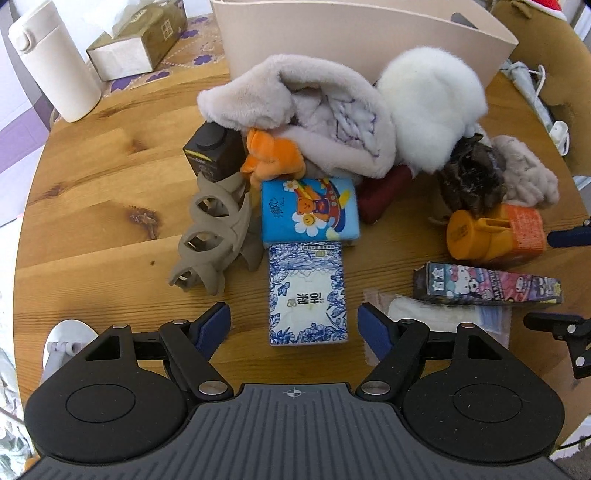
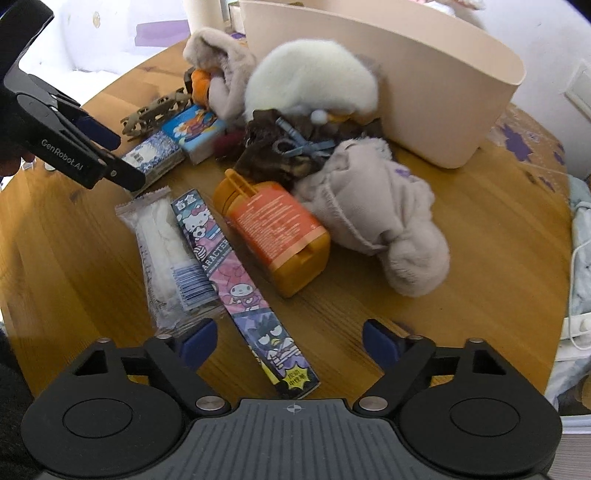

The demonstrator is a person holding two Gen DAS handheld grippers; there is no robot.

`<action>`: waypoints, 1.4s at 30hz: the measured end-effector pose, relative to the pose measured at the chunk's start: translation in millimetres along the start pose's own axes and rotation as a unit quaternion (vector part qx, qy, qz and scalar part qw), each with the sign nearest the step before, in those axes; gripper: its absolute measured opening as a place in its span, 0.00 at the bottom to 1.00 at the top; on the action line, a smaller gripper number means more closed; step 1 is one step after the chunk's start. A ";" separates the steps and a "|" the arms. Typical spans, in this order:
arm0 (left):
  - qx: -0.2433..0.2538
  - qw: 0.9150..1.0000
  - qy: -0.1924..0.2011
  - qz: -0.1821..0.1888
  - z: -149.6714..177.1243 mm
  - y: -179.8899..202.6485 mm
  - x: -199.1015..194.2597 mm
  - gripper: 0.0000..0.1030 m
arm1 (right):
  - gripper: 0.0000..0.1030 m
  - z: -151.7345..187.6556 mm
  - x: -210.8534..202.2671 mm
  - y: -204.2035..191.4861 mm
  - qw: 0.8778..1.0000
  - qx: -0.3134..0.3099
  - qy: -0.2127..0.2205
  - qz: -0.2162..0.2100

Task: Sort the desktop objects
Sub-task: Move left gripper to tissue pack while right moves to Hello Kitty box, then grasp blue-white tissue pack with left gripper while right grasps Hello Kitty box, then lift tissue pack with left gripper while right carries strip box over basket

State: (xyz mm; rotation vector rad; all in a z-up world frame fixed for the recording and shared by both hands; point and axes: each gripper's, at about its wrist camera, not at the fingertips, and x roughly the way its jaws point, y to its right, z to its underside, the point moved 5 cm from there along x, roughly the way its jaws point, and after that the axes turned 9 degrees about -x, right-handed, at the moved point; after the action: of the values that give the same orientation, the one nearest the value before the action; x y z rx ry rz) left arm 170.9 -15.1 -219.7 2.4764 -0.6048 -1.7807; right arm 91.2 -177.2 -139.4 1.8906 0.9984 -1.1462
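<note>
My left gripper (image 1: 293, 325) is open, its fingers on either side of the near end of a blue-and-white floral tissue pack (image 1: 307, 291) lying on the wooden table (image 1: 92, 177). Beyond the pack lie a blue cartoon tissue pack (image 1: 309, 211), a grey hair claw (image 1: 216, 236) and plush items (image 1: 295, 110). My right gripper (image 2: 290, 341) is open above a long cartoon-printed box (image 2: 240, 291), with a clear wrapped packet (image 2: 166, 254) to its left and an orange container (image 2: 277, 236) beyond. The left gripper also shows in the right wrist view (image 2: 99, 147), by the floral pack (image 2: 155, 155).
A beige bin (image 1: 354, 33) stands at the back, also in the right wrist view (image 2: 424, 96). A white fluffy item (image 1: 432, 107), a dark hair scrunchie (image 1: 472, 177), a black box (image 1: 210, 151), a white tumbler (image 1: 55, 62) and a tissue box (image 1: 136, 40) are around. The table edge curves at right (image 2: 554, 295).
</note>
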 end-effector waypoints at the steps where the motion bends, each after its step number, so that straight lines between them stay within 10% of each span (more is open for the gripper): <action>1: -0.002 1.000 -0.002 0.000 0.8 -0.9 2.4 0.75 | 0.77 -0.4 1.7 -0.8 1.000 -0.001 -0.002 -0.002; 15: 0.016 1.000 0.001 0.008 7.2 -3.7 10.1 0.46 | 0.50 -1.4 3.9 -0.6 1.000 -0.008 0.000 -0.003; 24: 0.024 1.000 -0.008 0.008 9.2 0.0 3.6 0.46 | 0.28 3.9 -3.6 -11.9 0.998 -0.041 0.005 -0.040; 42: 0.007 0.999 0.024 0.028 22.7 13.1 -44.6 0.46 | 0.21 11.9 -41.5 -32.0 0.988 -0.087 0.052 -0.114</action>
State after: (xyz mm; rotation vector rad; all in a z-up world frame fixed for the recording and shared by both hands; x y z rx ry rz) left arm 134.2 -8.1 -183.9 2.4775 -0.6805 -1.6976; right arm 45.9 -183.1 -111.2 1.7452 1.3560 -1.0564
